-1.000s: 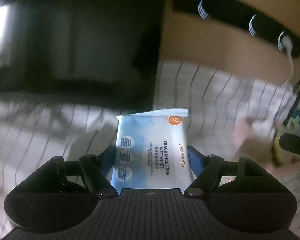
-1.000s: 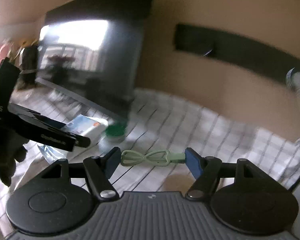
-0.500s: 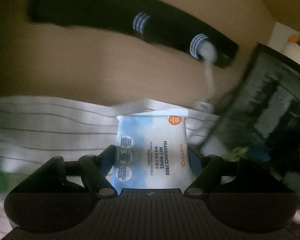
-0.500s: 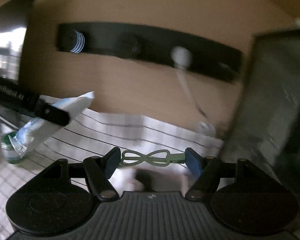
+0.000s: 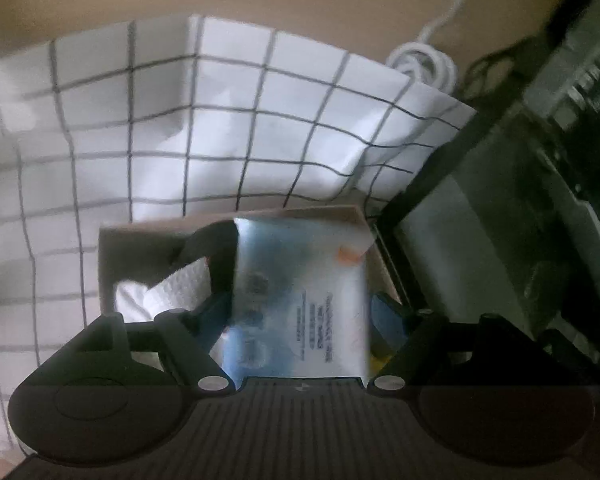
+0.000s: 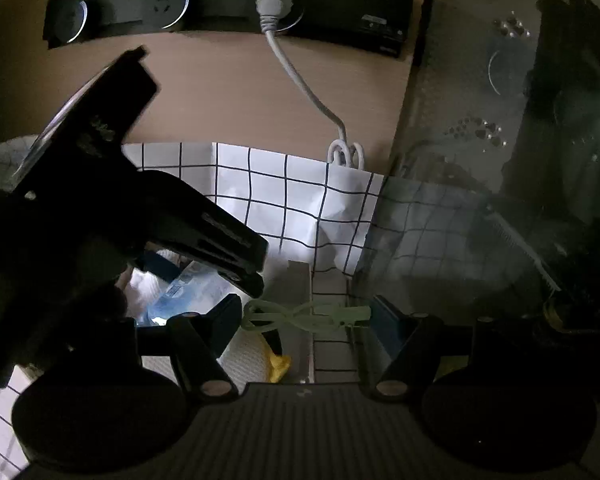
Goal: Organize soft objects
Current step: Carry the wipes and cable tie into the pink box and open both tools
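Observation:
My left gripper point(image 5: 302, 312) is shut on a blue and white pack of wet wipes point(image 5: 300, 300), held over an open cardboard box point(image 5: 132, 236). White tissue paper point(image 5: 172, 290) lies inside that box. My right gripper point(image 6: 306, 314) is shut on a pale green clip point(image 6: 304, 314) stretched between its blue pads, just right of the box. In the right wrist view the left gripper's black body point(image 6: 112, 216) fills the left side, with the wipes pack point(image 6: 188, 288) below it. A yellow item point(image 6: 278, 364) shows low in the box.
A white cloth with a black grid point(image 5: 220, 120) covers the table. A dark glass-fronted appliance point(image 6: 500, 160) stands close on the right. A black socket strip point(image 6: 228, 8) runs along the tan wall, with a white cable point(image 6: 312, 96) hanging to a coil behind the cloth.
Both grippers swung right and tipped downward, from the dark screen and wall to the cardboard box by the appliance. Each kept its hold, the left on the wipes, the right on the clip.

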{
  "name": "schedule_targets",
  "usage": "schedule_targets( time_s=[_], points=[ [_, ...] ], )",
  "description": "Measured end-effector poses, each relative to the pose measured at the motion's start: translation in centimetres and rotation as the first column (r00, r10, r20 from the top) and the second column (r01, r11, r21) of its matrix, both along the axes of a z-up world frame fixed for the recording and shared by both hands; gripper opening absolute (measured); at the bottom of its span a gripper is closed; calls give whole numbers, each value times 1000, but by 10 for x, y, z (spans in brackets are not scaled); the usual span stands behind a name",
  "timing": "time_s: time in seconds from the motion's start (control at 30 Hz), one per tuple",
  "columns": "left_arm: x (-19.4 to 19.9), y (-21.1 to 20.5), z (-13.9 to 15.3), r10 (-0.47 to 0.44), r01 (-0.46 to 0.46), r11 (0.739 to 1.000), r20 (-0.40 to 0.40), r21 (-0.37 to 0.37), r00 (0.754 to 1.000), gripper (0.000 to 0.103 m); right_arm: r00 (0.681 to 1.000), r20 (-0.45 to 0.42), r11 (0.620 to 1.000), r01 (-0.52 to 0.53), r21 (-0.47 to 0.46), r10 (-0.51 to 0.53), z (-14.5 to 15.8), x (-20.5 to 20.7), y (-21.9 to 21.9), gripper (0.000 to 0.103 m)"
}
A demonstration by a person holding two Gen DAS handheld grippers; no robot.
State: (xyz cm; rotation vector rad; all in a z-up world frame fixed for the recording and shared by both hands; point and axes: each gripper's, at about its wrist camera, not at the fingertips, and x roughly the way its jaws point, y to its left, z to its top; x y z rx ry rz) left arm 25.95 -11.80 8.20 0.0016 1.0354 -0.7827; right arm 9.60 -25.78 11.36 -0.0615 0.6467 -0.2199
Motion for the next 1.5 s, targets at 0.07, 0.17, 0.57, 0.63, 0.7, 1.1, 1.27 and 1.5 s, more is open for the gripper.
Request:
schedule_targets(
  time_s=[0.07,0.17,0.57,0.63,0.7,1.1,1.27,1.5],
  points=[
    [2,3,5,1,-2,1000,-14,-31,1000,80,1000,-5,1000,-6,12,6,-3,2,-1,71],
    [4,16,24,3,-3,994,-1,-109,1000,80,1000,6,999,-1,34,1,-3,3,0,71],
    [-32,97,85,40,-4,977,166,-213,985,80,998,55,996,-46,80,42,-12,56,25,71],
    [-43,117,91,46,-5,978,189,-208,981,80,998,23,993,-60,105,58,-20,71,25,71],
    [-53,140,96,60,-17,979,206,-202,977,80,996,-43,983,-72,168,80,-26,84,19,73],
    [-101,258,57,165,-132,983,301,-129,939,80,986,-111,952,148,268,-122,-8,52,24,76],
    [-120,281,21,219,-196,975,282,-107,934,80,992,-78,971,110,214,-96,9,3,66,78],
    [-169,282,-35,265,-263,964,218,-39,939,80,989,-137,982,-29,186,55,-8,-47,93,78]
  ],
)
